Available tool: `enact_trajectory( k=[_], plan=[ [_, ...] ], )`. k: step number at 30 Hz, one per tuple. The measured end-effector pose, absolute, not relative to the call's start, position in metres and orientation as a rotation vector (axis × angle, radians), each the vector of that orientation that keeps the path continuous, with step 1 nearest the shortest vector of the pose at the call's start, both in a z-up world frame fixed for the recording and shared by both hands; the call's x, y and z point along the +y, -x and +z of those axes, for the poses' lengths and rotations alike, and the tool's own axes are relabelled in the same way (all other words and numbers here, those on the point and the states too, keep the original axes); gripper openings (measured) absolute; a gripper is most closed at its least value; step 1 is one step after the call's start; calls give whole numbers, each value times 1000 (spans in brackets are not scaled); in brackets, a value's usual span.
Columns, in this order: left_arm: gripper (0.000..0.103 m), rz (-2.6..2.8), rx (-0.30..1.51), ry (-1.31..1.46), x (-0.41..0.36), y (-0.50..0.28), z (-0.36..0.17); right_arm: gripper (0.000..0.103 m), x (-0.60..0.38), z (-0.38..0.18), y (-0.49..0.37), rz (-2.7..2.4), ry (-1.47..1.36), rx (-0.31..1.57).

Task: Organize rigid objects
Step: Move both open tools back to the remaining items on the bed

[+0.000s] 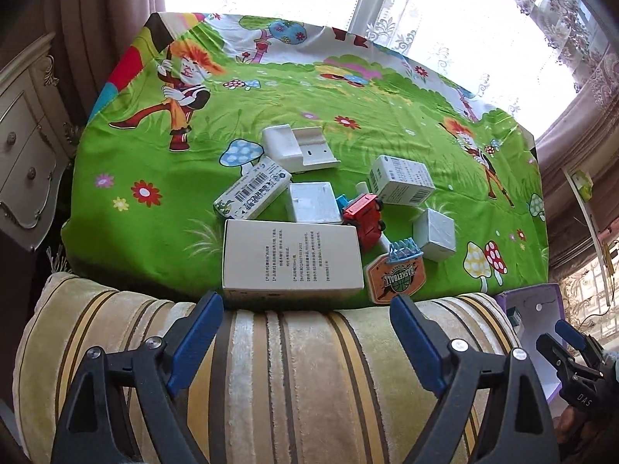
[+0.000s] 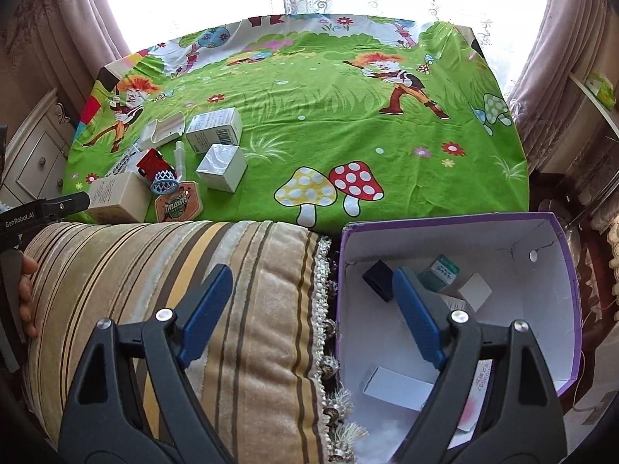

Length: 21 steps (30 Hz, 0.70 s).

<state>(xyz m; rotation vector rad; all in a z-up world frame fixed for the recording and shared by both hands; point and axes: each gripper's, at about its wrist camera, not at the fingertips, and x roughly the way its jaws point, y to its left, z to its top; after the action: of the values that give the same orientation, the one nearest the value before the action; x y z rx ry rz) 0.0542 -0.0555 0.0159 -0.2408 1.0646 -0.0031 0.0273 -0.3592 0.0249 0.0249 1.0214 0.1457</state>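
A cluster of rigid items lies on the green cartoon cloth (image 1: 271, 96): a large white printed box (image 1: 292, 259) nearest me, a barcode box (image 1: 251, 193), a red toy truck (image 1: 365, 214), a toy basketball hoop (image 1: 394, 274), a white cube (image 1: 435, 239) and other white boxes. My left gripper (image 1: 305, 301) hangs open over the striped cushion (image 1: 290, 367), just short of the large box, holding nothing. My right gripper (image 2: 312, 272) is open and empty, one finger over the cushion, the other over the purple box (image 2: 561, 232), which holds a black item (image 2: 377, 278), a green-white packet (image 2: 441, 270) and white cartons.
A cream drawer cabinet (image 1: 27, 154) stands left of the covered surface. Curtains and a bright window lie behind it. The cloth's right half (image 2: 387, 135) carries no objects. A person's hand (image 2: 27, 290) shows at the left edge of the right wrist view.
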Motion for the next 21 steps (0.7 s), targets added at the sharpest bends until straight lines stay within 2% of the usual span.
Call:
enact_trajectory(
  k=[2,5,21],
  plan=[
    [91,5,1075,239,-55,-56,13,87,-352,23,-32,157,-17,1034],
    [103,16,1077,242,-54,-60,13,87,-344,22,-38,171,-11,1040],
    [103,81,1117,181,-61,-92,-1,87,-302,11,-102,191,-32,1069]
  ],
)
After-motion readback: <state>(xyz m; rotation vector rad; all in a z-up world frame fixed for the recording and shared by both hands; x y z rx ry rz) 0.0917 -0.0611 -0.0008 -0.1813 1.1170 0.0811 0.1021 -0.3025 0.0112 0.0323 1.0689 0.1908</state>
